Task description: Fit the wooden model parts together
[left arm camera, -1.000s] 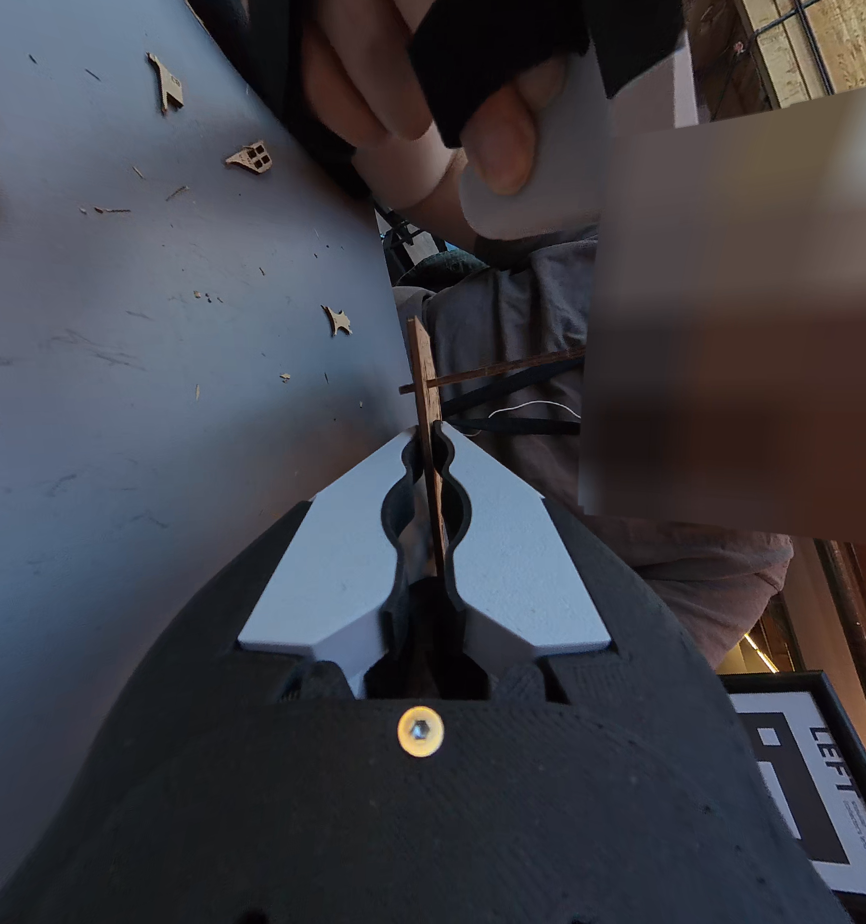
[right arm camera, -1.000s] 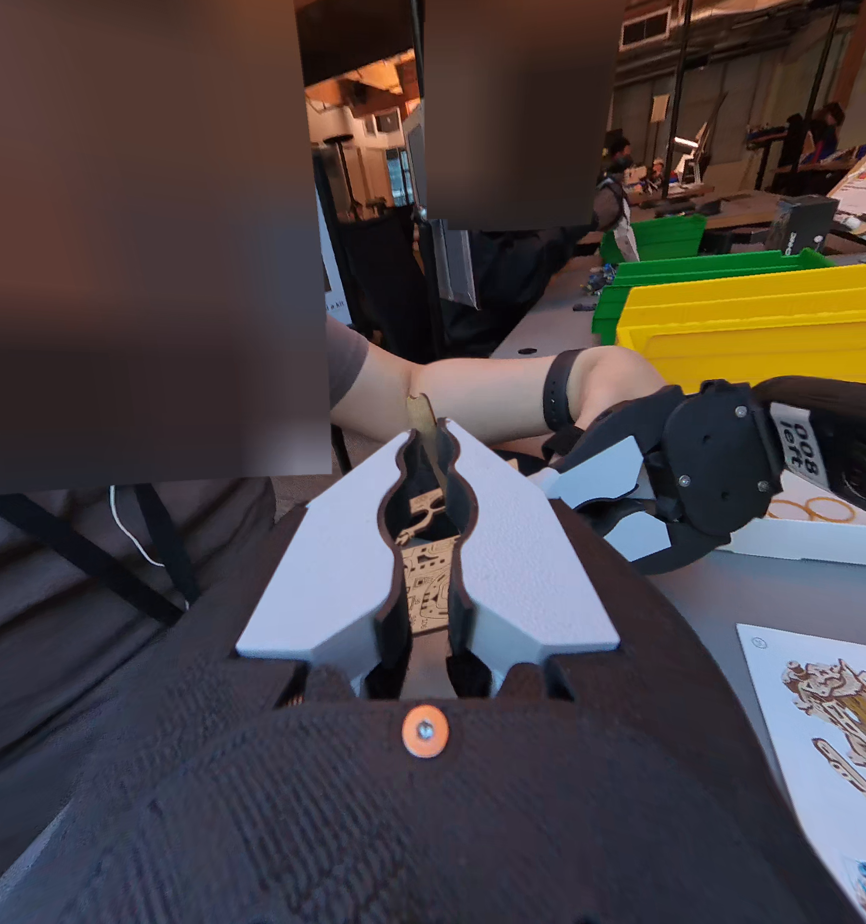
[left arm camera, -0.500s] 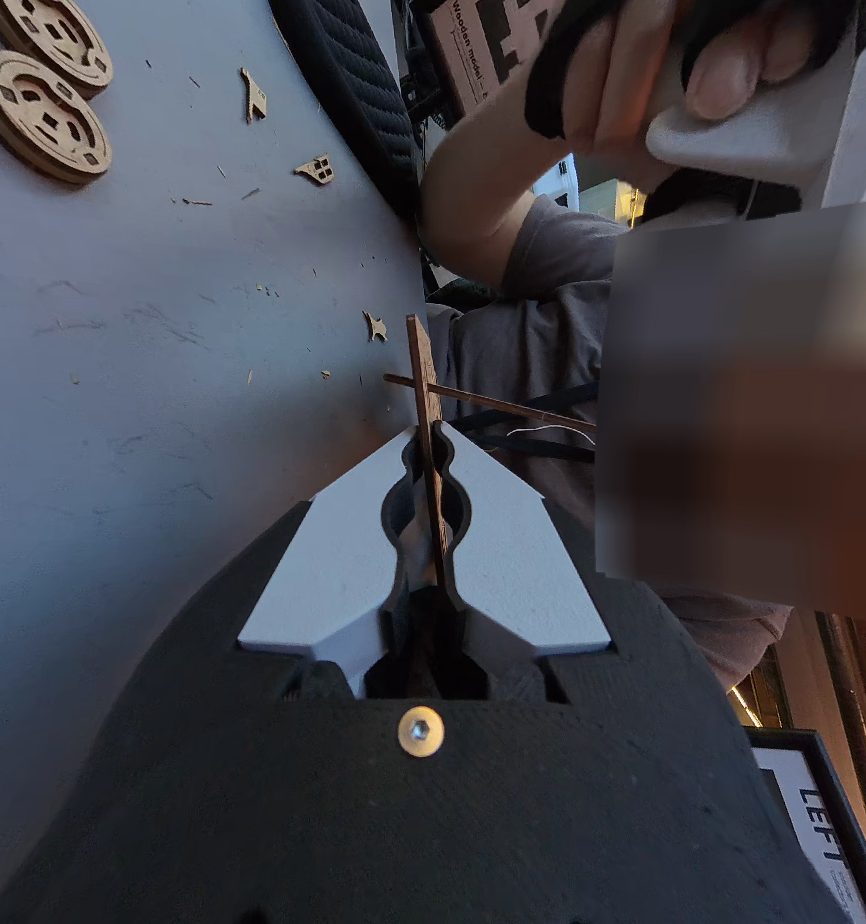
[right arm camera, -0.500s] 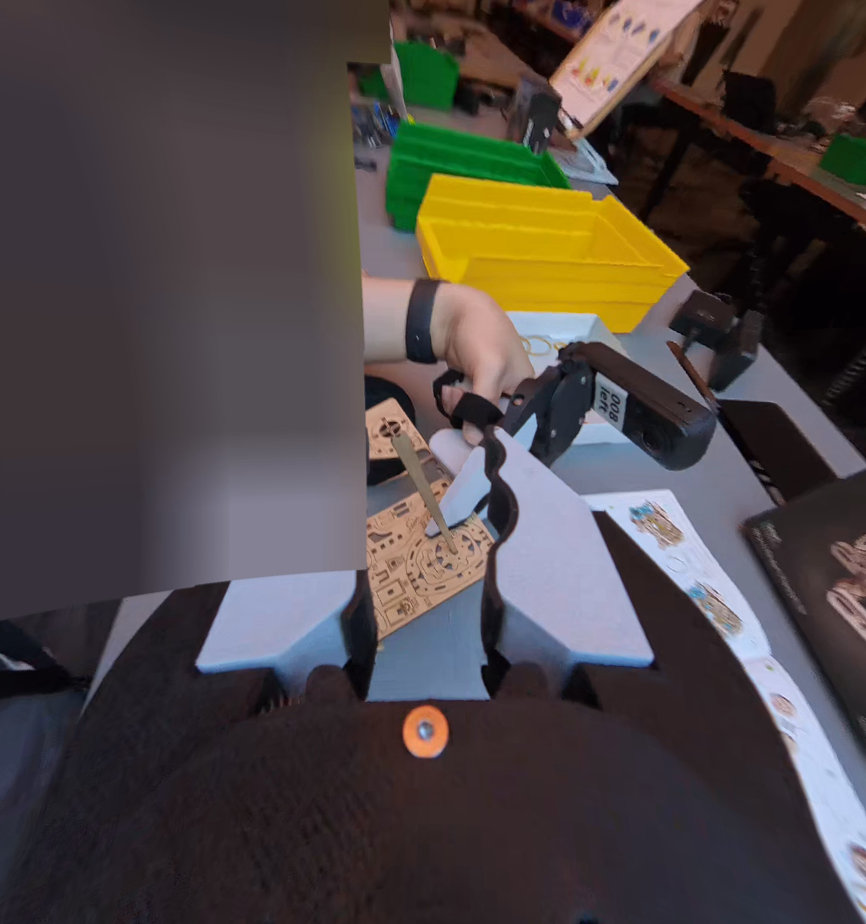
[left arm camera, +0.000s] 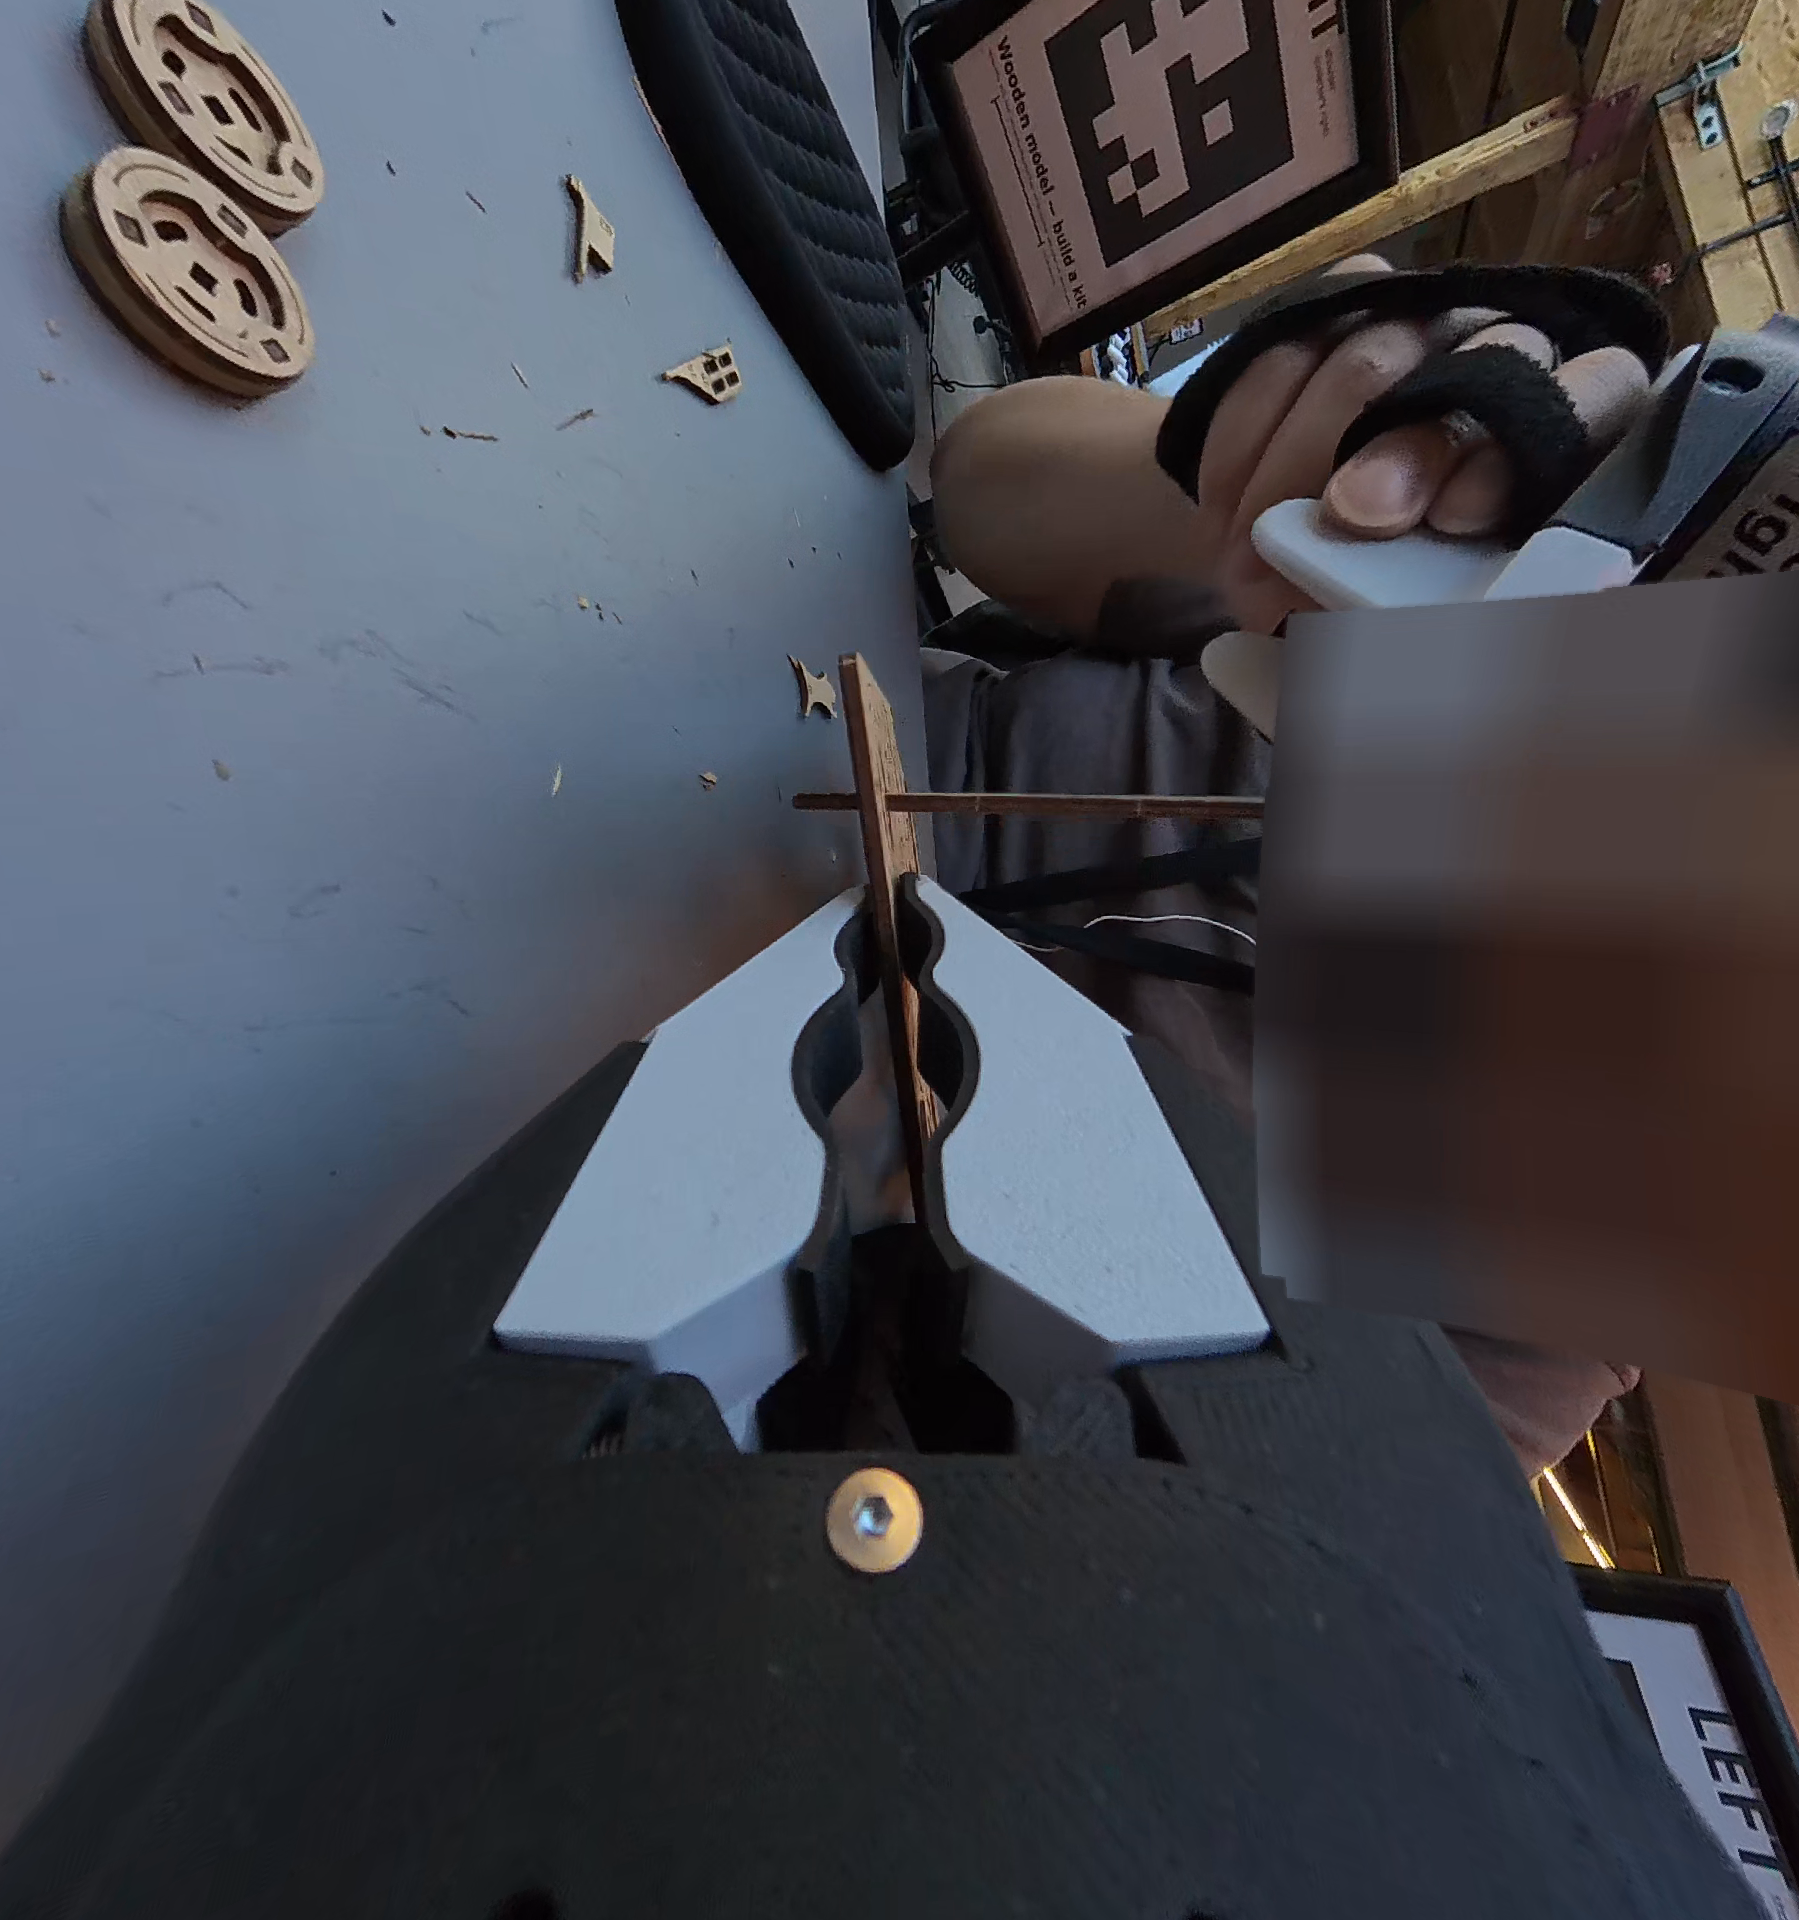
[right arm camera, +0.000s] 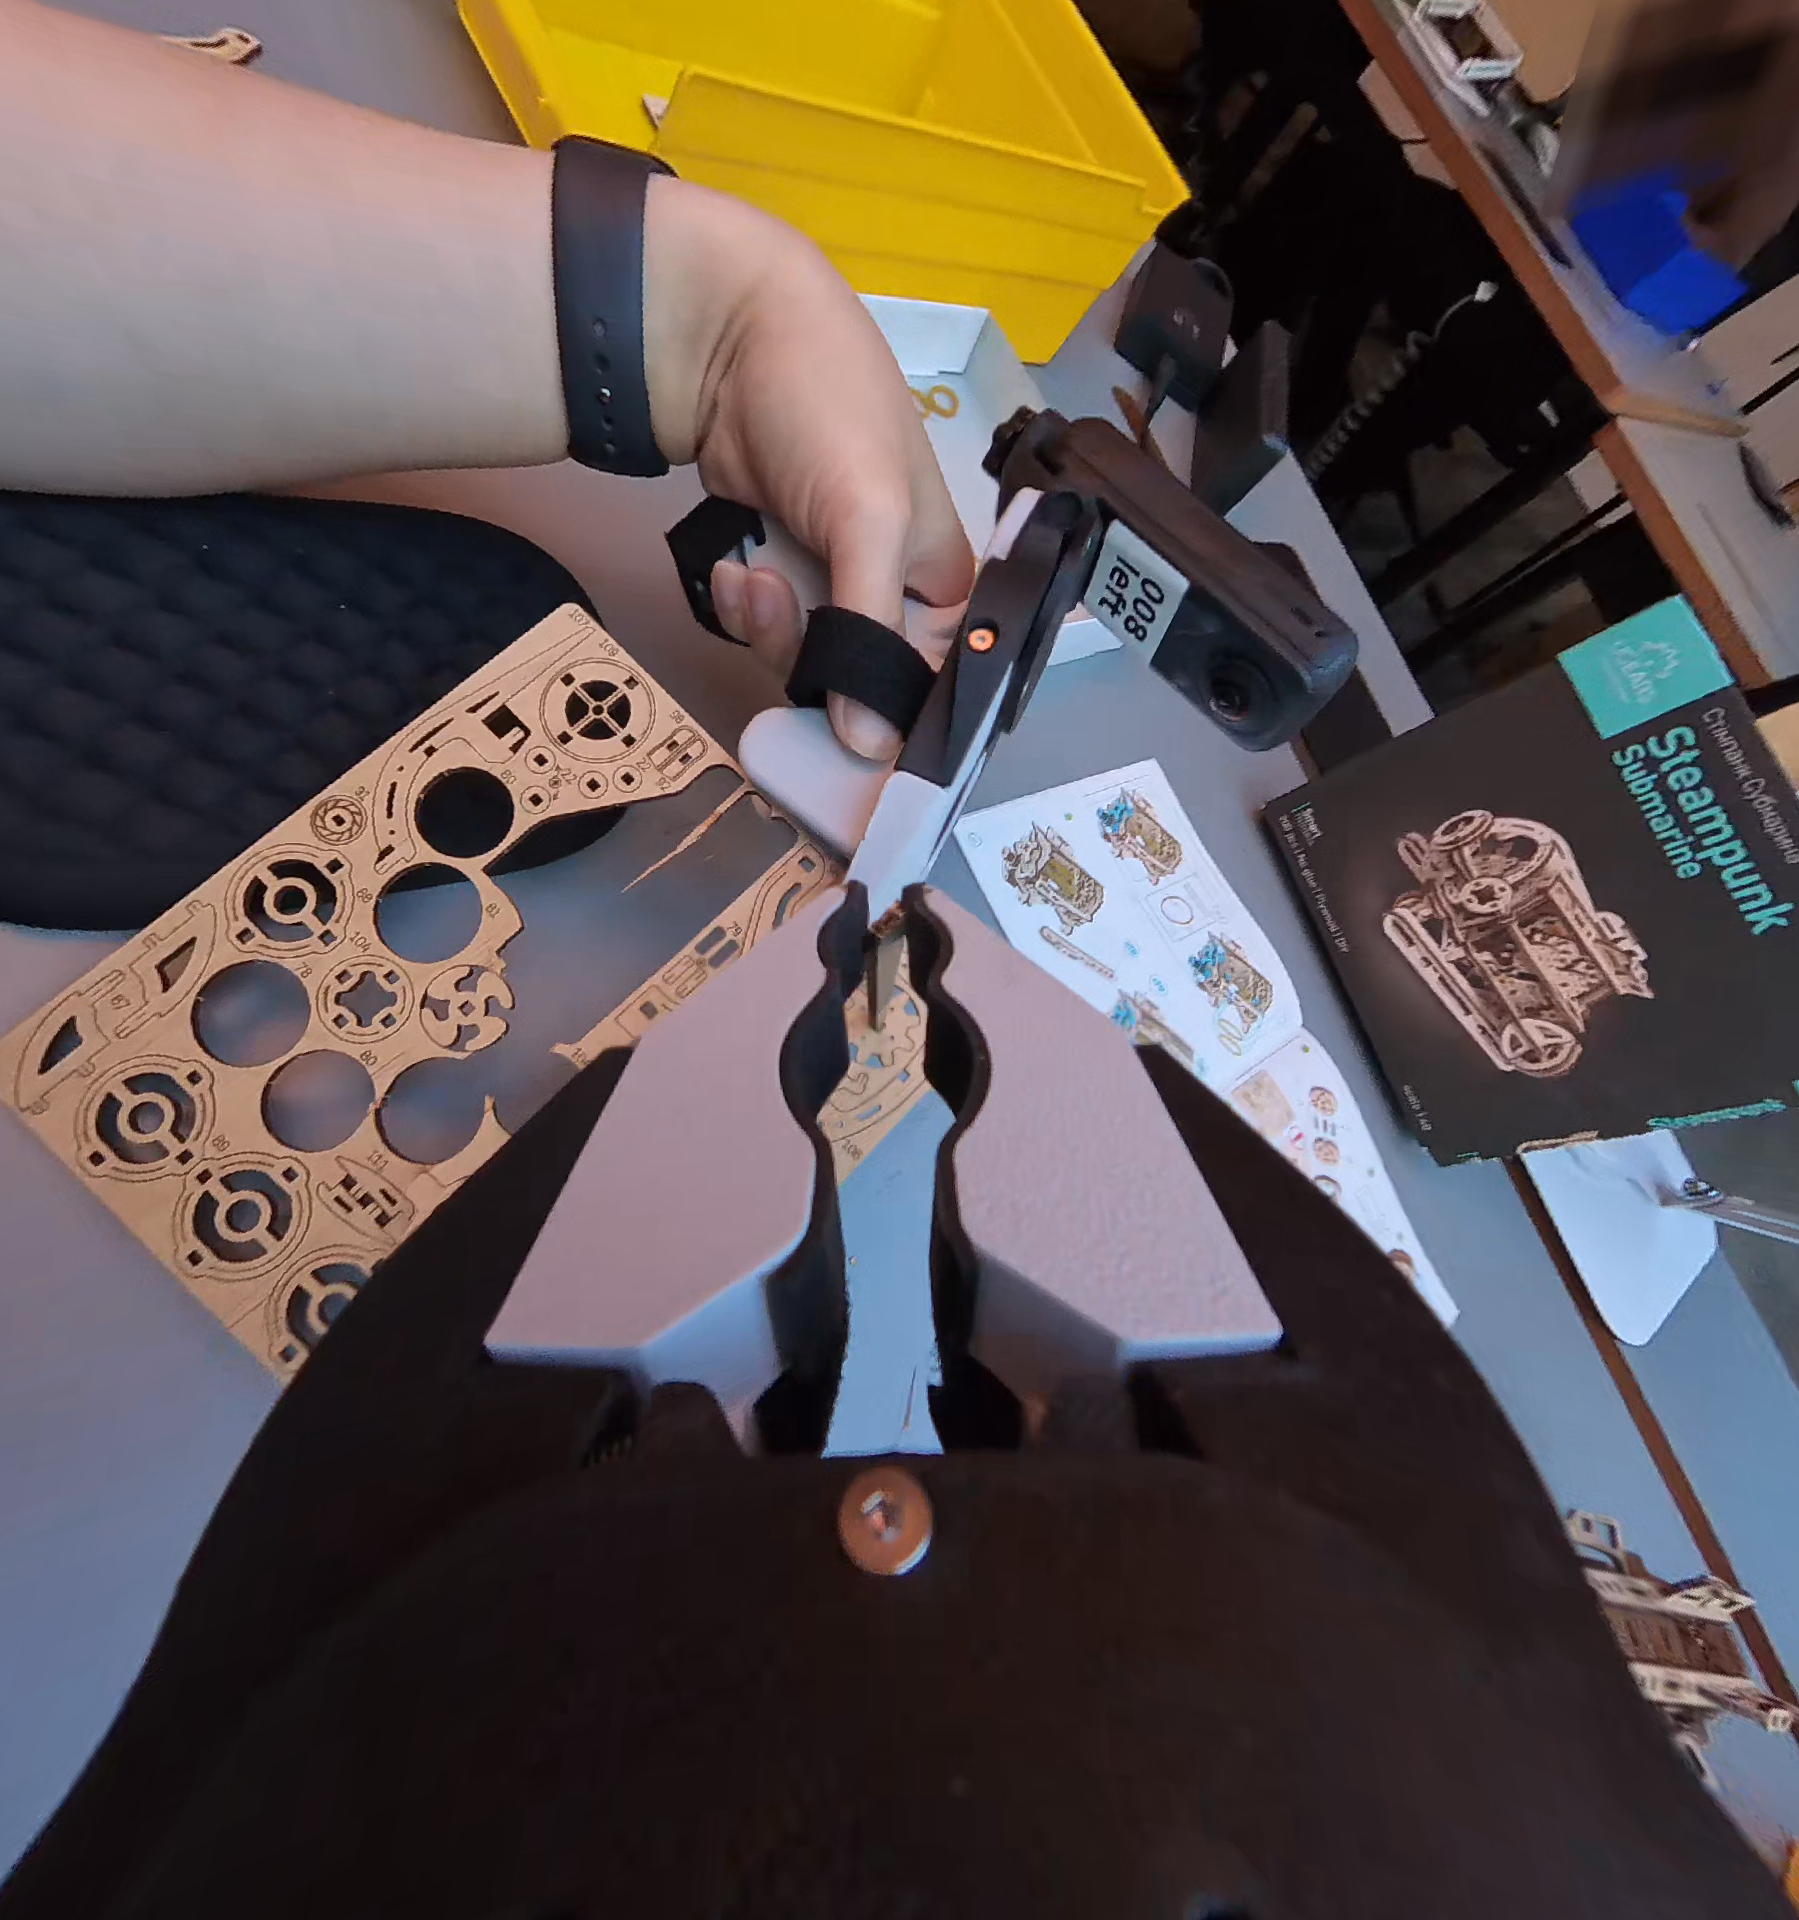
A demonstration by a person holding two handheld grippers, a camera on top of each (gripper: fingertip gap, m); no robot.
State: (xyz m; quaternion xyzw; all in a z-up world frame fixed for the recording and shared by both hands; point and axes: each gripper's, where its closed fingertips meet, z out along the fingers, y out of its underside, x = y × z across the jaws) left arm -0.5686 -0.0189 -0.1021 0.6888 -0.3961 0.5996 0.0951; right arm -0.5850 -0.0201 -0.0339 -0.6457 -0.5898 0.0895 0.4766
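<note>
My left gripper (left arm camera: pixel 884 904) is shut on a thin flat wooden part (left arm camera: pixel 877 769), seen edge-on and sticking out past the fingertips. A thin wooden rod (left arm camera: pixel 1030 803) passes crosswise through the part and runs right behind a blurred patch. In the right wrist view the left gripper (right arm camera: pixel 879 883) points down at my right gripper (right arm camera: pixel 884 920). The right jaws stand a little apart on either side of the rod's end (right arm camera: pixel 880 987), with gaps showing. The right gripper's handle (left arm camera: pixel 1414 561) shows in a hand at upper right.
Two wooden wheels (left arm camera: pixel 188 270) and small scraps lie on the grey table (left arm camera: pixel 251 831). A punched wooden sheet (right arm camera: pixel 282 997), black mat (right arm camera: pixel 199 675), instruction leaflet (right arm camera: pixel 1134 914), kit box (right arm camera: pixel 1549 914), yellow bin (right arm camera: pixel 874 125) and a part-built model (right arm camera: pixel 1684 1642) surround the work. The grippers' ends are close to 7 cm from one another.
My right gripper let go of the wooden piece, opened wide, tilted down toward the table, and its jaws have now narrowed around the rod. The left gripper kept its grip; the rod now lies level.
</note>
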